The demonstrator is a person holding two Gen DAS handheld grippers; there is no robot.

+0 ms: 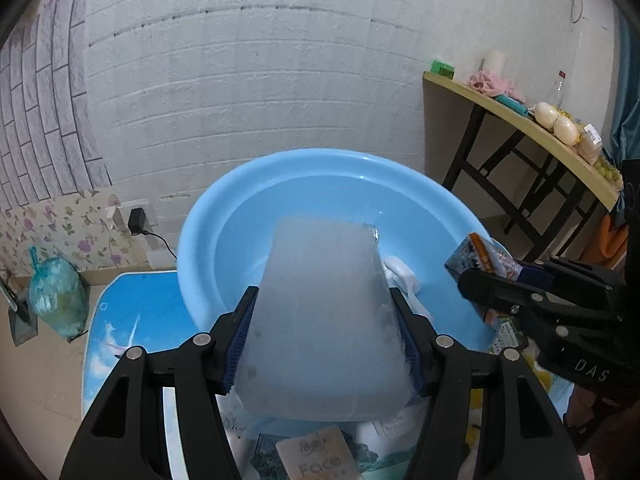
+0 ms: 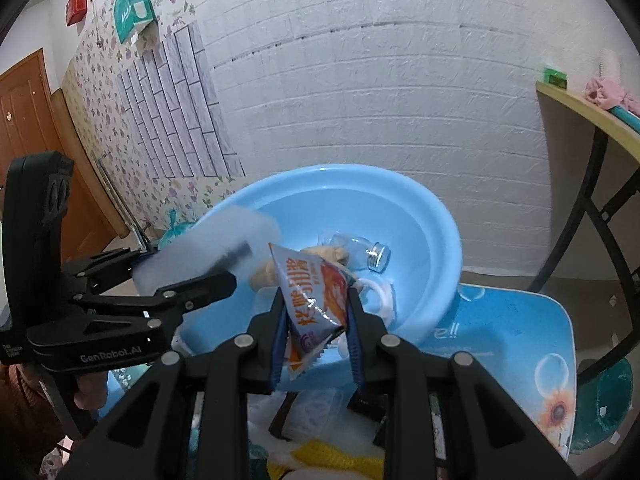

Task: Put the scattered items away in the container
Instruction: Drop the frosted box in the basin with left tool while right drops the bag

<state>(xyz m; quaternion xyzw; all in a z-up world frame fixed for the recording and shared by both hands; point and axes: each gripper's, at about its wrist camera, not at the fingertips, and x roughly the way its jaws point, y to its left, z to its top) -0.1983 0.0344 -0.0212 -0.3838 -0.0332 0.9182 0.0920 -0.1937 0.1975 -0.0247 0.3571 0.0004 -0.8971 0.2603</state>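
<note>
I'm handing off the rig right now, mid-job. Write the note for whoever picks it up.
Left gripper: shut on a frosted translucent box, held over the near side of the blue basin.
Right gripper: shut on an orange sauce packet, at the basin's near rim.
Already in the basin: a clear glass bottle on its side, a white hook-like piece and a tan item that is hard to identify.
Left to do: release both held items into the basin, then collect what lies near the grippers, including a yellow item and a "Face" packet.
</note>
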